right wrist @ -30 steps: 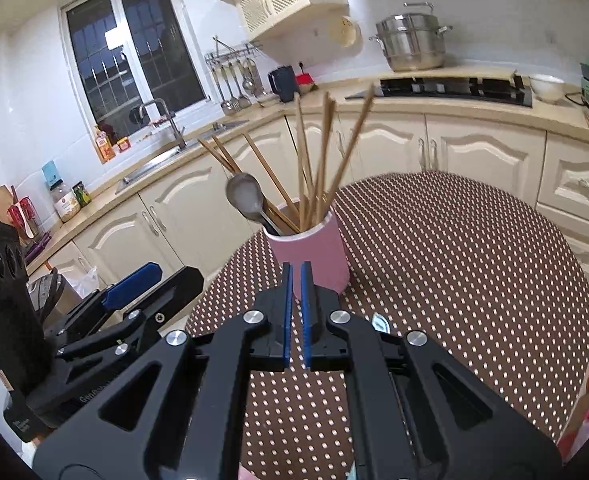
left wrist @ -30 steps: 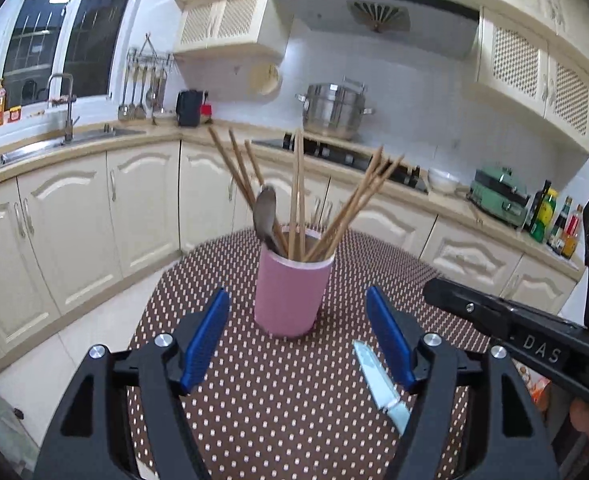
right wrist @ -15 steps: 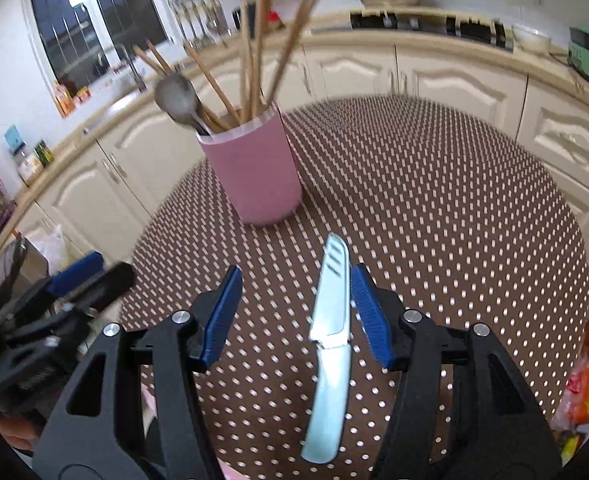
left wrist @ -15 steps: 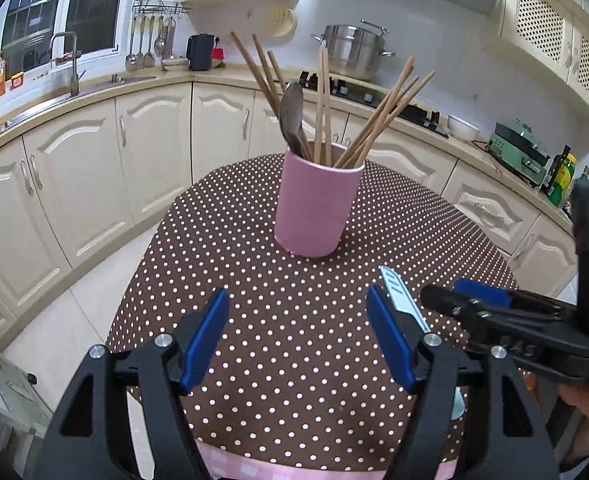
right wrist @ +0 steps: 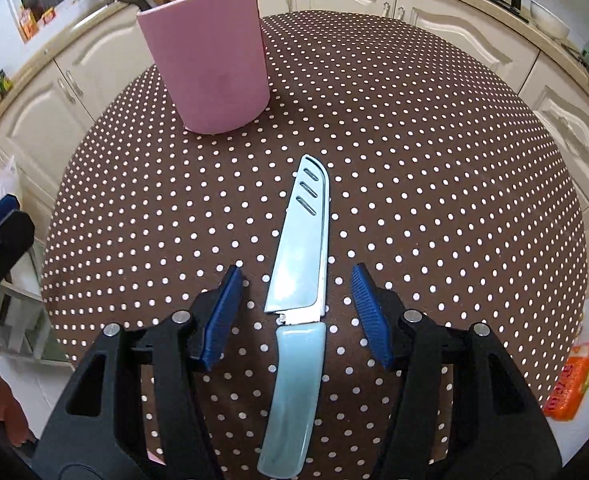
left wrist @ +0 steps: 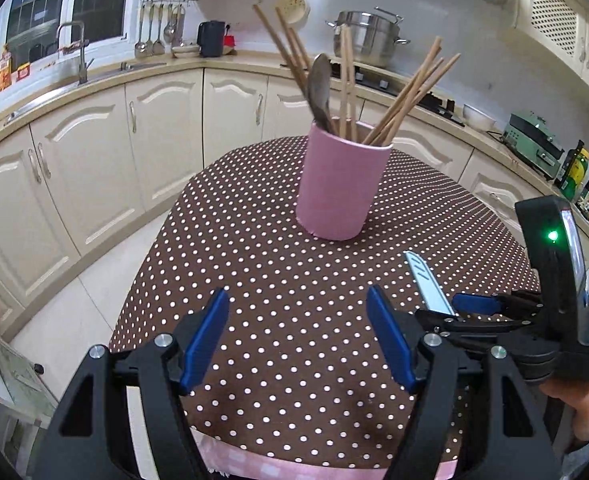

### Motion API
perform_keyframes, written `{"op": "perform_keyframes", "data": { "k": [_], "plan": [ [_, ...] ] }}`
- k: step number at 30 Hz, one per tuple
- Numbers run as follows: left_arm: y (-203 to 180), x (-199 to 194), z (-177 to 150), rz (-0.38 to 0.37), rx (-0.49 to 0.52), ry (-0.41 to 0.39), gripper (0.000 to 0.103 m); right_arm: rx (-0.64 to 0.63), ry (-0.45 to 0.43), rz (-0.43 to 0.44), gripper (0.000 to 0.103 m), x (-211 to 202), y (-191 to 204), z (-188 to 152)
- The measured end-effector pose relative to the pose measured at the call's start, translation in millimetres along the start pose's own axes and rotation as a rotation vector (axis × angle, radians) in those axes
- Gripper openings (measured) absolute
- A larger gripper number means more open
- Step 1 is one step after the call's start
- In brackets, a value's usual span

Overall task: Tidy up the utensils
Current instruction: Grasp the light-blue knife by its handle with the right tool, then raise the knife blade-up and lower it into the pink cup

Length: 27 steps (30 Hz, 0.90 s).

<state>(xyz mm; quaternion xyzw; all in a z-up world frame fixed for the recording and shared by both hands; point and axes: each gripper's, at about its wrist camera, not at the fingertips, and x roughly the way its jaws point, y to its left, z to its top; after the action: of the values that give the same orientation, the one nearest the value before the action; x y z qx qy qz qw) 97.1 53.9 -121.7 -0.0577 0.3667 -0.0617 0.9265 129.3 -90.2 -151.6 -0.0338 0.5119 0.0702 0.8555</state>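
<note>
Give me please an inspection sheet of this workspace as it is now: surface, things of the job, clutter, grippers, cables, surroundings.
Surface: round table under a brown cloth with white dots.
Job's things: pink holder stands upright, holding wooden chopsticks and a metal spoon. Light blue knife, blade in its sheath, lies flat on the cloth, apart from the holder.
Clutter: orange packet low beyond the table edge.
Grippers: right gripper open, jaws either side of the knife where sheath meets handle, pads not touching it. Left gripper open, nothing between its jaws.
Cables: nothing seen.
Surroundings: cream kitchen cabinets, sink faucet, steel pot on the stove.
</note>
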Motion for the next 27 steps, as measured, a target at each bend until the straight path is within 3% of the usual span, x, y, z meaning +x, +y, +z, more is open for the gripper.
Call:
{"op": "perform_keyframes", "data": {
  "k": [4,8,16,27],
  "plan": [
    [-1.0,2.7,2.1,0.001,0.002,0.004,0.069,-0.046,0.011,-0.008,0.036,2.2,12.4,5.9],
    [0.0,4.2,2.1,0.002,0.0,0.006,0.069,-0.069,0.005,-0.002,0.028,5.8,17.3,9.0],
    [4.2,4.9,1.7,0.006,-0.008,0.007,0.069,-0.017,-0.041,0.112,0.027,3.0,-10.0,8.8],
    [-0.7,-8.8,9.6,0.041,0.016,-0.08,0.069,0.038,-0.247,0.237,0.027,-52.9,-33.5,-2.9]
  ]
}}
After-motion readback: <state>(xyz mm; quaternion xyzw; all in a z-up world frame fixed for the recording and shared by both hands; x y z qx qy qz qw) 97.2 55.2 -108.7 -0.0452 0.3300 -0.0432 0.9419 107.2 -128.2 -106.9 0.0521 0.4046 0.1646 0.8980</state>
